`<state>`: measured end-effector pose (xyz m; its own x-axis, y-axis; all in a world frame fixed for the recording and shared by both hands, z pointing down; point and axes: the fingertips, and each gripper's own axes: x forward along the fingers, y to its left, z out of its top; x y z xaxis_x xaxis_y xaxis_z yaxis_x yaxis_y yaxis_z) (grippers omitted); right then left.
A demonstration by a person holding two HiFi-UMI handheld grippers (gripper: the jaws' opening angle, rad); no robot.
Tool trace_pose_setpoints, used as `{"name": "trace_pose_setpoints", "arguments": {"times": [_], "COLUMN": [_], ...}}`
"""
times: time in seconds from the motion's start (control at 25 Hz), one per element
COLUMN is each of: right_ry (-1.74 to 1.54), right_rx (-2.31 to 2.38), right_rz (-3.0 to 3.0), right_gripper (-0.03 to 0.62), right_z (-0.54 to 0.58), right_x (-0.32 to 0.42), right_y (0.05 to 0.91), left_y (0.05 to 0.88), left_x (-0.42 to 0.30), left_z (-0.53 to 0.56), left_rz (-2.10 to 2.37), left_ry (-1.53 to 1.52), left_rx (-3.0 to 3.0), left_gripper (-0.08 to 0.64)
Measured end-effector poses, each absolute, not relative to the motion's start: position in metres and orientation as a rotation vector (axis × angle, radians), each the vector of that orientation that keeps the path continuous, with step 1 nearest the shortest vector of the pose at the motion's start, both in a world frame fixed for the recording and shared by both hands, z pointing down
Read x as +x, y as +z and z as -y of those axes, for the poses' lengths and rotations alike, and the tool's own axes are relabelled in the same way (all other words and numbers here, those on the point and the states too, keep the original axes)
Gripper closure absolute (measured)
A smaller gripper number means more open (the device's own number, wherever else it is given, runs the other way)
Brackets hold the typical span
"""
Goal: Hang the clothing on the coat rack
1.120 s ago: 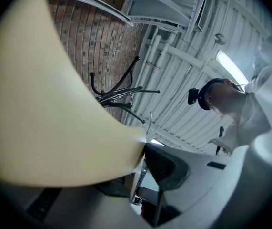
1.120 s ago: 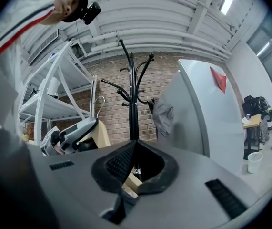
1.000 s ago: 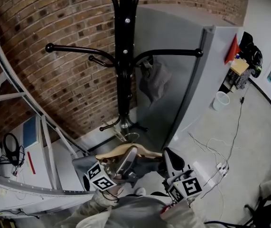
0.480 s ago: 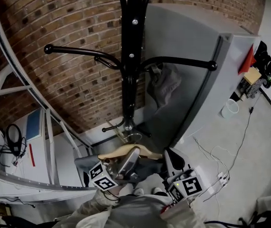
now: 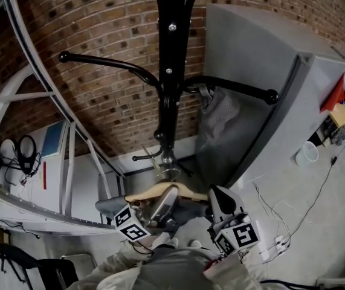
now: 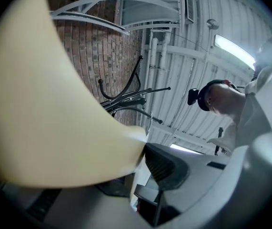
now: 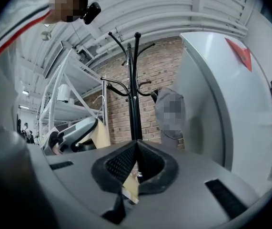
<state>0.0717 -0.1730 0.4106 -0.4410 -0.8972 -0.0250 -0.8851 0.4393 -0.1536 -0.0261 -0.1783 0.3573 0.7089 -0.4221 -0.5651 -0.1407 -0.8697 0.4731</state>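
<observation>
Head view: black coat rack (image 5: 173,71) stands against a brick wall (image 5: 99,107), between white shelving (image 5: 69,174) and a grey cabinet (image 5: 263,65). A grey garment (image 5: 217,116) hangs from one rack arm. Loose cables (image 5: 269,201) lie on the light floor (image 5: 323,216). Wooden hanger (image 5: 142,193) with dark clothing (image 5: 109,208) is low, before the rack base. Left gripper (image 5: 167,193): jaws wide, clamped across the hanger. Right gripper (image 5: 219,199): jaws nearly together, pinching its thin tan edge.
</observation>
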Motion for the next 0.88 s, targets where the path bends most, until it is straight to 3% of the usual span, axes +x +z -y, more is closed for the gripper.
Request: {"name": "trace_pose_setpoints", "arguments": {"times": [0.88], "right_ry": [-0.185], "right_rx": [-1.381], "right_rz": [-2.699], "right_gripper": [0.568], "right_z": [0.180], "right_x": [0.089], "right_y": [0.411], "left_y": [0.348], "left_x": [-0.011], "left_z": [0.172], "left_rz": [0.649], "left_ry": [-1.030], "left_rx": [2.529], "left_gripper": [0.460]}}
